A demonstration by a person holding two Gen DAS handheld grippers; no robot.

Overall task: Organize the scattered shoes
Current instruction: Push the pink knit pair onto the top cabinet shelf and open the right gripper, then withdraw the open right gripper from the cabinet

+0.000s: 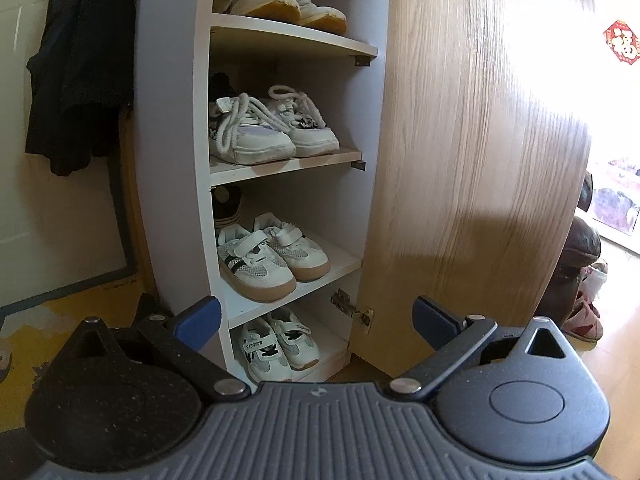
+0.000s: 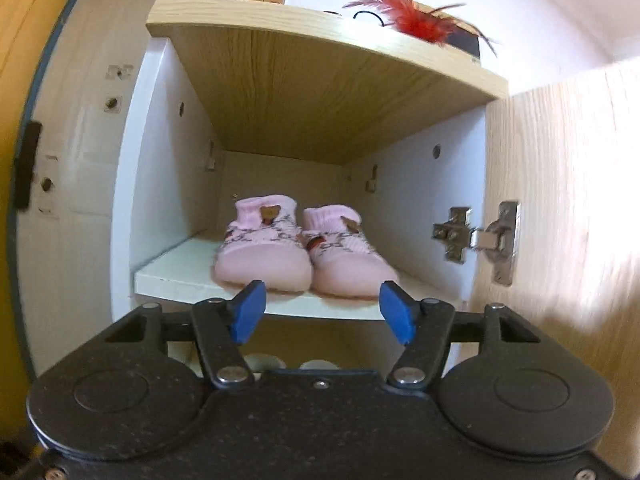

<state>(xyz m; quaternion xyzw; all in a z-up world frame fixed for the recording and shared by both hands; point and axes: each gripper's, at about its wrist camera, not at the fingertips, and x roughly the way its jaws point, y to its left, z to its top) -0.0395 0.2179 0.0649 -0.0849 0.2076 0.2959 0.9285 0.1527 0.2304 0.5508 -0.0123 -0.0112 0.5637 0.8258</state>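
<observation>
Two pink shoes (image 2: pixel 304 248) sit side by side on the top shelf (image 2: pixel 180 276) of the shoe cabinet (image 2: pixel 160 160), toes toward the camera, touching each other at the middle. The right gripper (image 2: pixel 322 306) hangs just in front of the shelf edge, at 6 o'clock from the pair; its blue fingers (image 2: pixel 248 304) stand apart with nothing between them and touch neither shoe — released. A red feather (image 2: pixel 412 16) lies on the cabinet's wooden top, at 1 o'clock from the shoes, and the door hinge (image 2: pixel 476 236) shows at 3 o'clock.

In the left wrist view the open cabinet door (image 1: pixel 480 140) fills the right side. Four shelves below hold pairs: worn white sneakers (image 1: pixel 288 6) at 12 o'clock, white sneakers with thick laces (image 1: pixel 272 128) beneath, white strap shoes with tan soles (image 1: pixel 272 256) lower still, and small grey-and-white shoes (image 1: pixel 276 344) at the bottom. The left gripper (image 1: pixel 316 320) has its fingers (image 1: pixel 200 320) spread wide, holding nothing. A dark jacket (image 1: pixel 80 60) hangs at 10 o'clock. On the floor at 3 o'clock — past the door — lies one more pinkish shoe (image 1: pixel 586 318).
</observation>
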